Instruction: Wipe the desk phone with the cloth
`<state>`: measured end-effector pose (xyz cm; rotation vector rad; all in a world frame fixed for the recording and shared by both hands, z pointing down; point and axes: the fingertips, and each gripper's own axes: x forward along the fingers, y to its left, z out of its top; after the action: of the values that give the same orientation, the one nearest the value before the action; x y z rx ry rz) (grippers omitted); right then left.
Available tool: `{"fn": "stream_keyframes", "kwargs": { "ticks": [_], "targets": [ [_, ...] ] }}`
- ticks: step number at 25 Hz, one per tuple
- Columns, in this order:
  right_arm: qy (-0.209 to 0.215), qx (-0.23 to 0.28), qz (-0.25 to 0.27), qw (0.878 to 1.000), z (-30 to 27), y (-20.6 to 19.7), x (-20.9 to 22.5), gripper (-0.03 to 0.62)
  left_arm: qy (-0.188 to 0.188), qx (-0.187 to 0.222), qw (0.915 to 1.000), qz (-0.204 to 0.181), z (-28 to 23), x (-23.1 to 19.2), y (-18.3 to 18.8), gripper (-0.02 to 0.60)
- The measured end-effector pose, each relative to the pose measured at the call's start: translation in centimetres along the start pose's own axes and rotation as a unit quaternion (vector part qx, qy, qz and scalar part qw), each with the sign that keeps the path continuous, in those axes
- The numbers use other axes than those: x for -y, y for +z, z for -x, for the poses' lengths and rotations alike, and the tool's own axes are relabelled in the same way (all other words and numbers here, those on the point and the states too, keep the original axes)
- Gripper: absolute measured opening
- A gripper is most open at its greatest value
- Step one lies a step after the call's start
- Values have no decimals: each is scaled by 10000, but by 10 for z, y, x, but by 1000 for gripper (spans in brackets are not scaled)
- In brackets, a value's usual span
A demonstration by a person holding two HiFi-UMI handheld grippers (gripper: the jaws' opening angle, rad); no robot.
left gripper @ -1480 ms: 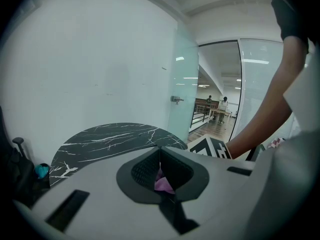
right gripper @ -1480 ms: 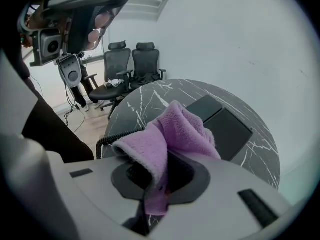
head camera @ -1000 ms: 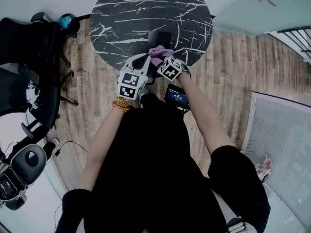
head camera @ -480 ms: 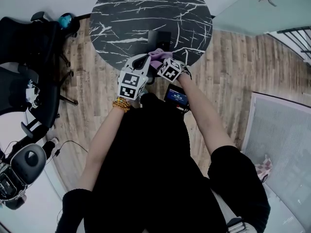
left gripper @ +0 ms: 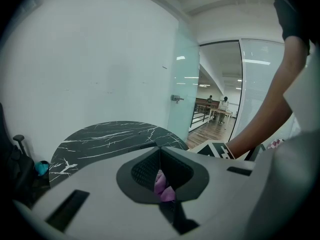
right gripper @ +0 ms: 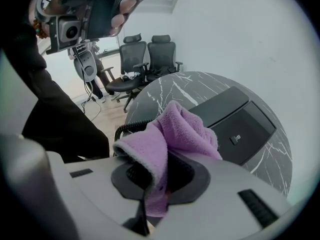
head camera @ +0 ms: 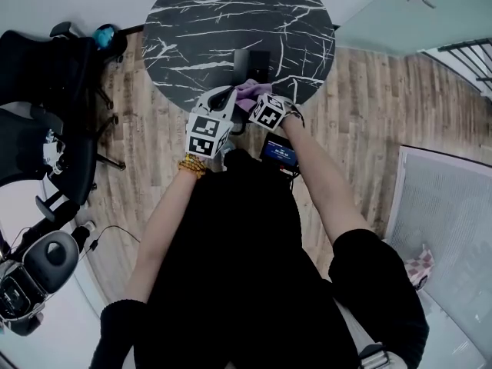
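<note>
**Cloth** (right gripper: 172, 129): purple, fluffy, bunched. It is held above the near rim of the bench (head camera: 231, 14), just short of the phone and not touching it.

**Right gripper** (right gripper: 165, 176): jaws closed on a fold of the cloth, and the rest is heaped over their tips.

**Left gripper** (left gripper: 159, 156): jaws closed, with a small bit of purple pinched low between them. It sits right beside the right gripper in the head view.

**Phone** (right gripper: 235, 119): flat, dark, and resting on the marble near the rim, beyond the cloth. No wiping contact has been made yet.

**Risks**
- The left hold looks thin. If you pull the two grippers apart, that corner is likely to slip out.
- The cloth hangs near the rim. If your right jaws loosen there, it probably falls to the floor.
- The wad is bunched, so it offers little flat face. You may end up scraping the phone with the jaw tips.
- The marble looks slick, so pressing sideways could slide the phone.

**In the way**: the coiled cord (right gripper: 131, 126) lies between you and the phone, and a low sweep could snag it.

**Around**: office chairs (right gripper: 150, 54) stand well apart to your left. A small lit screen (head camera: 278, 152) sits at your waist. A wood floor and a glass wall are also in view.
</note>
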<state>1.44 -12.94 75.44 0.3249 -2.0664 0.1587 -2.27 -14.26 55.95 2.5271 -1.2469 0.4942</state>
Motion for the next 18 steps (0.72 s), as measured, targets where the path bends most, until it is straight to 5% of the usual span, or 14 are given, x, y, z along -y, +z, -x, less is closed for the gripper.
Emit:
{"fn": "stream_keyframes", "kwargs": {
  "ticks": [5, 8, 12, 18],
  "targets": [
    [266, 75, -150, 9995, 1, 0, -4, 58, -45, 17, 10000, 4, -2, 4, 2, 15],
    [420, 5, 292, 9987, 7, -3, -8, 58, -31, 50, 10000, 21, -4, 2, 5, 15],
    [476, 428, 190, 9978, 21, 8, 3, 58, 20, 98, 9999, 116, -8, -5, 10, 14],
    [-428, 1287, 122, 9907, 69, 49, 77, 58, 22, 96, 9999, 139, -14, -5, 12, 15]
  ]
}}
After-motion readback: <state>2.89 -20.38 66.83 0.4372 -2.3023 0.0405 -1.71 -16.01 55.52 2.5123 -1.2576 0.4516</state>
